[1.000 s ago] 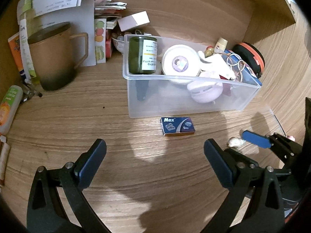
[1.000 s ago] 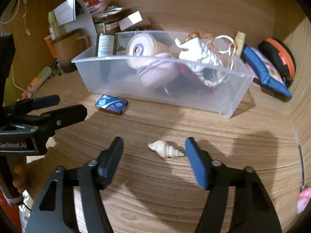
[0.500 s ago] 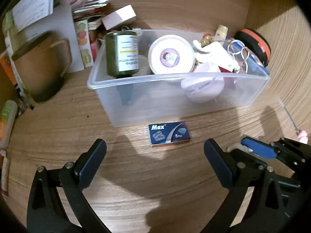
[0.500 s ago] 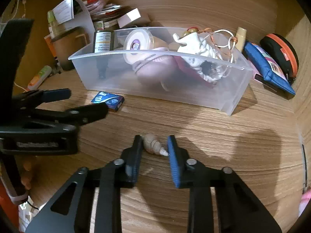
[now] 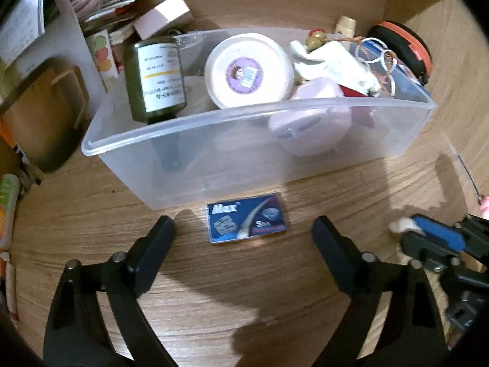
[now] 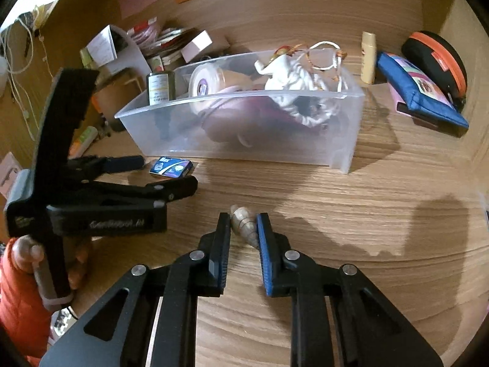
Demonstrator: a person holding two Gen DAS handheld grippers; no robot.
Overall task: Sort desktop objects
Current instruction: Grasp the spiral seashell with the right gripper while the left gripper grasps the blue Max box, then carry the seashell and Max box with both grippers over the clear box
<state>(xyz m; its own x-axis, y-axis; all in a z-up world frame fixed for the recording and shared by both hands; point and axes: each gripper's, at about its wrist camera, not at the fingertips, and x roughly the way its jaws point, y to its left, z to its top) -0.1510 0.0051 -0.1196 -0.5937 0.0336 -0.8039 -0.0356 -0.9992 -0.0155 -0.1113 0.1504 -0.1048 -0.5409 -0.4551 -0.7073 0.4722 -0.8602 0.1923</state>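
A clear plastic bin (image 5: 305, 140) (image 6: 342, 140) holds a green jar (image 5: 157, 79), a white round tub (image 5: 247, 73) and other small items. A blue "Max" box (image 5: 246, 220) (image 6: 171, 167) lies on the wooden desk just in front of the bin. My left gripper (image 5: 243, 238) (image 6: 165, 177) is open, its fingers on either side of the box. My right gripper (image 6: 244, 224) is shut on a beige spiral seashell (image 6: 244, 224), lifted slightly off the desk; the shell (image 5: 400, 224) also shows at the right edge of the left wrist view.
A brown mug (image 5: 45, 116), papers and a pink box (image 5: 162, 18) crowd the back left. A blue pouch (image 6: 421, 91), an orange-rimmed black case (image 6: 437, 58) and a small cream bottle (image 6: 368, 56) lie to the right of the bin.
My right gripper closed on the seashell and raised it. My left gripper moved forward until its open fingers flank the blue box.
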